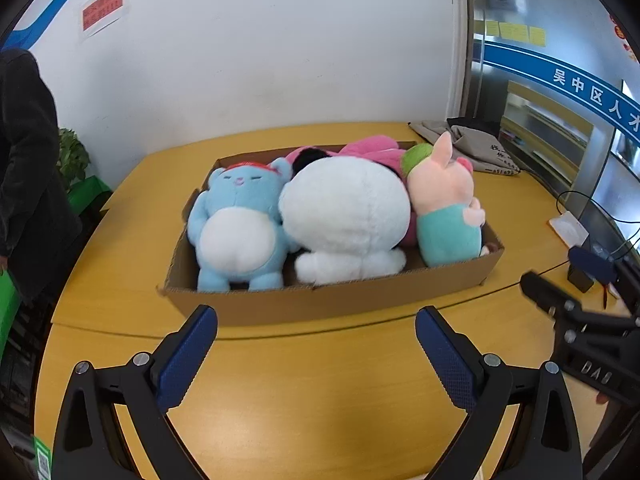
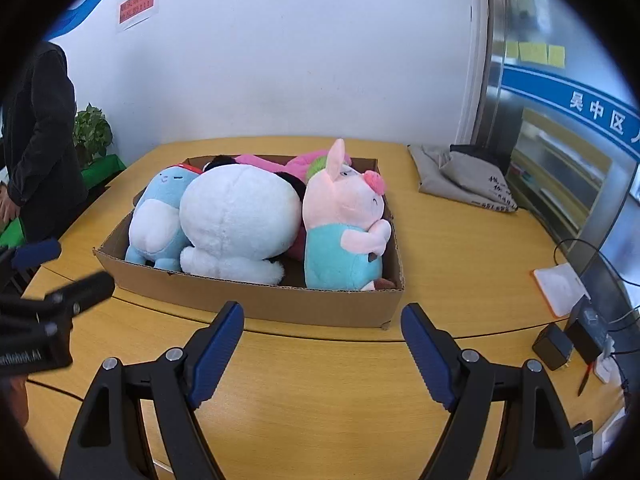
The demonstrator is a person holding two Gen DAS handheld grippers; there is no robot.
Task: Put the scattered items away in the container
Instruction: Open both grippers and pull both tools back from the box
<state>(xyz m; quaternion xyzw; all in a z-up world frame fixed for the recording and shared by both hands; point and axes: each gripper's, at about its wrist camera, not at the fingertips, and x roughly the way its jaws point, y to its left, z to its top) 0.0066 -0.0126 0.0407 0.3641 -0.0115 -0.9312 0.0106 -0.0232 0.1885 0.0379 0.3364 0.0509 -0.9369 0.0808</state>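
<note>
Left wrist view showed the cardboard box (image 1: pixel 320 300) on the yellow table (image 1: pixel 300 392), packed from left to right with a blue bear plush (image 1: pixel 240 224), a big white plush (image 1: pixel 344 216) and a pink pig plush (image 1: pixel 444 208), with a pink plush (image 1: pixel 372 150) wedged behind them. The left gripper (image 1: pixel 316 352) hung before the box, fingers spread wide and holding nothing. The right gripper (image 2: pixel 322 354) stood likewise agape and empty.

The toys rose well above the low box wall, so a knock from either gripper, or a shove on the box, could probably have tipped the pig over the right edge.

Only the right wrist view showed a black adapter (image 2: pixel 554 346) and a red pen (image 2: pixel 584 380) at the table's right. The grey cloth bag (image 2: pixel 460 176) lay beyond the box in both views.
</note>
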